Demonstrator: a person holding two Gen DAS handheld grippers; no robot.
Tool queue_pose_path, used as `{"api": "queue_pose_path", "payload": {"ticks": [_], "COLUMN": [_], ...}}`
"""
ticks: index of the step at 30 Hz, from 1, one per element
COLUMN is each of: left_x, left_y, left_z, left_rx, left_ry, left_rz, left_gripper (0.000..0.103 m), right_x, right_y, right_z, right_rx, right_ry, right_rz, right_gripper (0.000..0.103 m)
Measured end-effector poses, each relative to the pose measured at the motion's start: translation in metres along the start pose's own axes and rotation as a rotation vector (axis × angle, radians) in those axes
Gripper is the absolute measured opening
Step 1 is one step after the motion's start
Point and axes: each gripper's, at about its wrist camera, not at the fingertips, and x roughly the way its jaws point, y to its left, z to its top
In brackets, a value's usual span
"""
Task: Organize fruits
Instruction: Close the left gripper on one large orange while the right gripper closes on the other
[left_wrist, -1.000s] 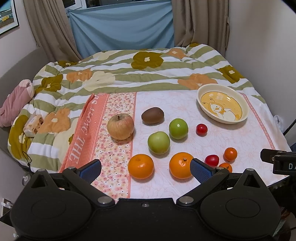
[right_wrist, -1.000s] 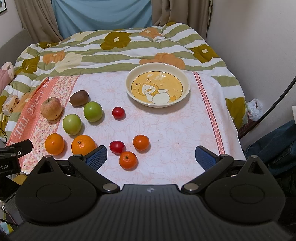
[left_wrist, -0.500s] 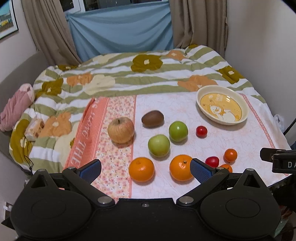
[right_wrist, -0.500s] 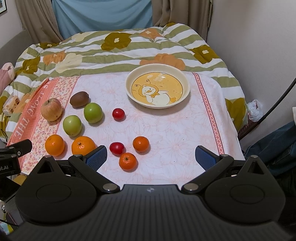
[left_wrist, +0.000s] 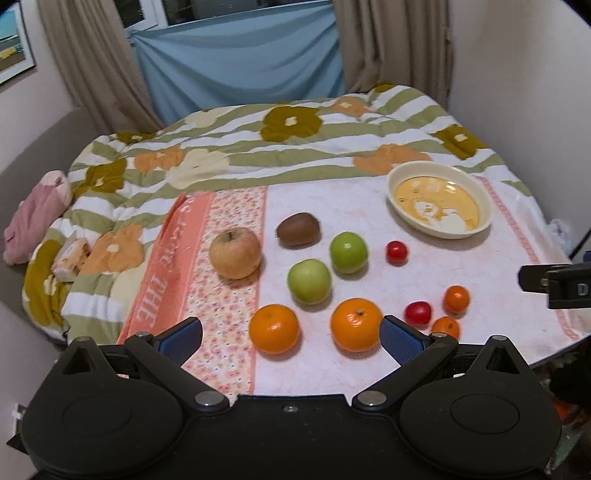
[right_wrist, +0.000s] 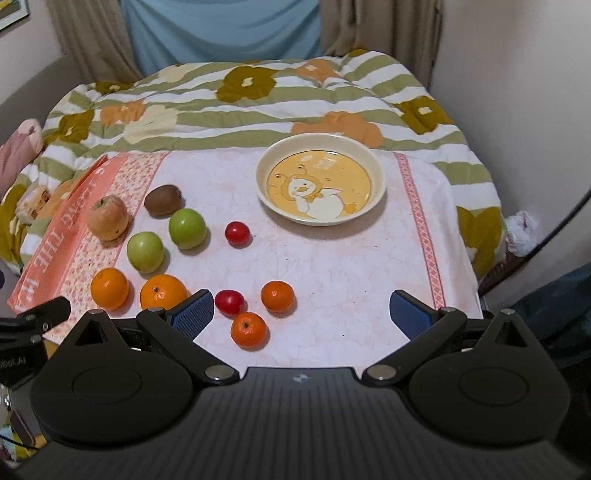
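Ahead of both claws, on the pink cloth (right_wrist: 332, 266), lie 2 large oranges (left_wrist: 274, 328) (left_wrist: 356, 324), 2 green apples (left_wrist: 309, 280) (left_wrist: 348, 252), 1 tan apple (left_wrist: 235, 257), 1 kiwi (left_wrist: 298, 229), 2 cherry tomatoes (right_wrist: 237, 233) (right_wrist: 229, 302) and 2 small tangerines (right_wrist: 277, 295) (right_wrist: 248, 329). The left gripper (left_wrist: 291, 338) stands wide, empty, the 2 oranges just beyond its blue pads. The right gripper (right_wrist: 301, 314) is likewise wide and empty; 1 tangerine sits between its fingers, the near tomato just beside its left pad. The empty duck-print dish (right_wrist: 376, 192) lies farther ahead, well apart from the fruit. Beyond is a floral striped quilt (right_wrist: 258, 107).
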Motion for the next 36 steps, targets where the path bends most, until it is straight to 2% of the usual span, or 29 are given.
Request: {"api": "queue_pose_path", "payload": {"ticks": [4,7,10,16,19,24,32,36], "left_x": [0.018,0.035,0.048,0.080,0.096,0.118,0.137,0.145], "left_y": [0.008,0.020,0.028,0.047,0.055,0.066,0.062,0.056], "left_z": [-0.011,-0.018,-0.025,-0.035,-0.038,-0.043,-0.047,-0.048], "left_rx": [0.004,0.012,0.062,0.150,0.197,0.225,0.311,0.351], "left_ry": [0.000,0.004,-0.004,0.000,0.001,0.004,-0.034,-0.051], "left_rz": [0.032,0.016,-0.014,-0.108,-0.116,-0.196,-0.266,-0.287], "left_gripper": [0.103,0.103,0.103,0.102,0.099,0.092,0.092,0.086], "right_x": [0.012,0.022,0.031,0.052,0.063,0.081,0.108,0.119], "right_y": [0.007,0.017,0.026,0.051,0.067,0.093,0.118,0.126], "right_z": [-0.007,-0.012,-0.015,-0.023,-0.028,-0.039,-0.050,-0.051], "right_rx": [-0.060,-0.078,-0.069,-0.027,-0.027,-0.024,0.026,0.039], "right_ry": [-0.022,-0.017,-0.006,0.004,-0.002,-0.008,-0.009,-0.014], "right_rz": [0.054,0.088,0.134,0.142,0.142,0.153,0.145,0.137], "right_gripper": [0.103,0.103,0.103,0.103,0.103,0.103,0.103,0.103]}}
